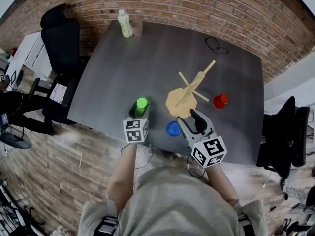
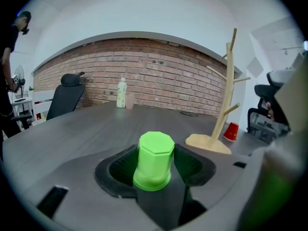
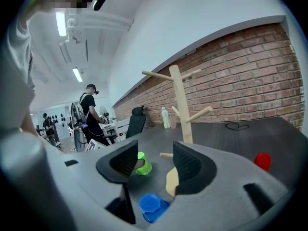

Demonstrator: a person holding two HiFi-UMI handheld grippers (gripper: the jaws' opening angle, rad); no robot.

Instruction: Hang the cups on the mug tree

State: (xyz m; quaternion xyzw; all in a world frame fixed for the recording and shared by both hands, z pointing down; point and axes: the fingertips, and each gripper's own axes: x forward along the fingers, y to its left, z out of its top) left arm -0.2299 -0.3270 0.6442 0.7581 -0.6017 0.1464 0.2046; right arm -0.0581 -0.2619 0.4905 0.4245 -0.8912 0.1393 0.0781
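Head view: a person stands at the near edge of the dark table with a claw in each hand. The left claw reaches around the green cup, which sits between its 2 jaws. The right claw is just right of the blue cup and close to the base of the wooden mug tree. The red cup stands on the table just right of that base. All 3 cups are on the table.

Left gripper view: the green cup stands upside down, deep between the jaws. A pad lies close along each flank, but the jaws are still apart and not visibly squeezing it. The mug tree stands upright, off to the right and farther away.

Right gripper view: the jaws are spread wide with nothing between the pads. The blue cup sits on the table low down, just under the gap. The green cup shows farther off through the gap.
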